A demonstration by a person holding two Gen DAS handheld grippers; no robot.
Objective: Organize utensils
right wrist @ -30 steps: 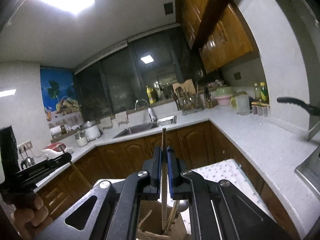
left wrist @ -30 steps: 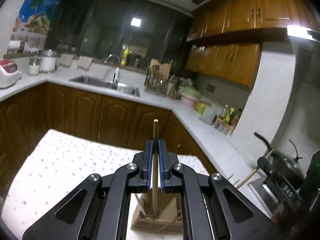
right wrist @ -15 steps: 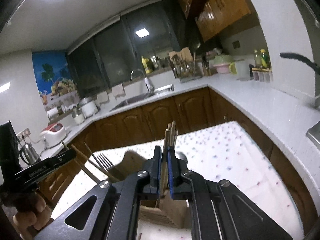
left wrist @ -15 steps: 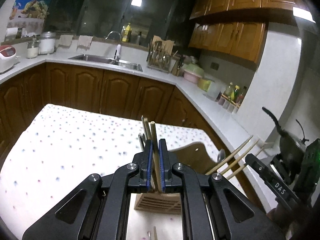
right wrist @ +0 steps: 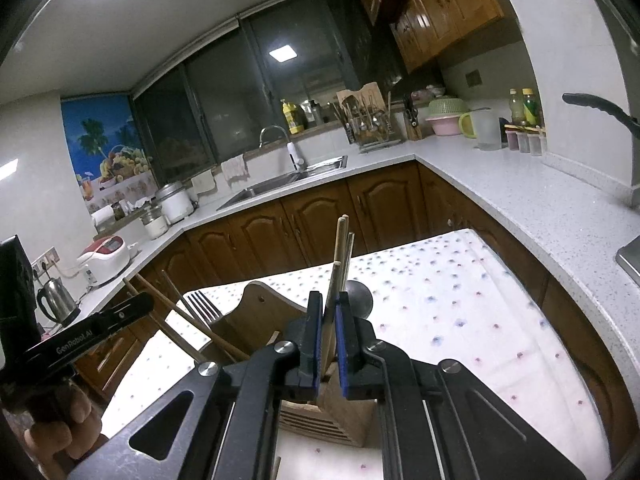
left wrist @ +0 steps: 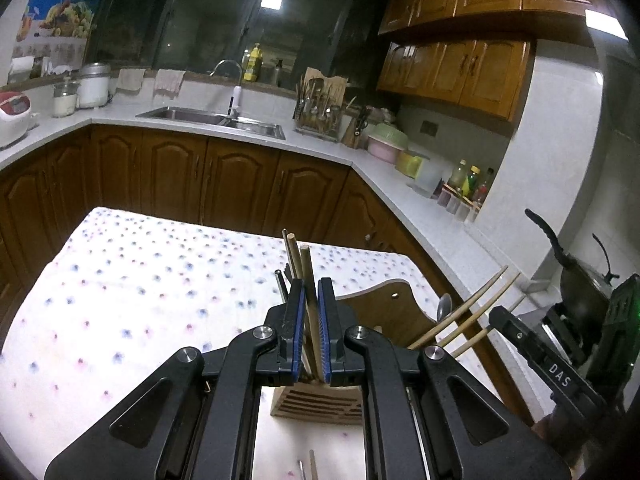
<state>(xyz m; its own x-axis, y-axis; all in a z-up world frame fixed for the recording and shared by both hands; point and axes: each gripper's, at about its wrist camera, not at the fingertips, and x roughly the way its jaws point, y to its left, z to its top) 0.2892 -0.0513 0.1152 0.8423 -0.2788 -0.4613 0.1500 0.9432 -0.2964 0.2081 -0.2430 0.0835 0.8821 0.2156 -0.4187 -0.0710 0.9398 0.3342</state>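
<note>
A wooden utensil holder (left wrist: 316,402) stands on the dotted tablecloth, also in the right wrist view (right wrist: 336,408). It holds chopsticks, a fork (right wrist: 202,305) and a spoon (left wrist: 443,306). My left gripper (left wrist: 311,292) has its blue pads slightly parted around a wooden chopstick (left wrist: 307,272) that stands in the holder. My right gripper (right wrist: 329,304) has its pads slightly parted around another chopstick (right wrist: 340,248) in the holder. Several chopsticks (left wrist: 464,312) lean out of the holder's other side.
The table (left wrist: 140,292) with the white dotted cloth stands in a kitchen. Brown cabinets and a grey counter with a sink (left wrist: 216,118) run behind and to the right. A utensil (left wrist: 308,470) lies on the cloth near the holder's foot.
Both grippers lowered their chopsticks into the holder. The pads of both grippers have since parted a little from the chopsticks.
</note>
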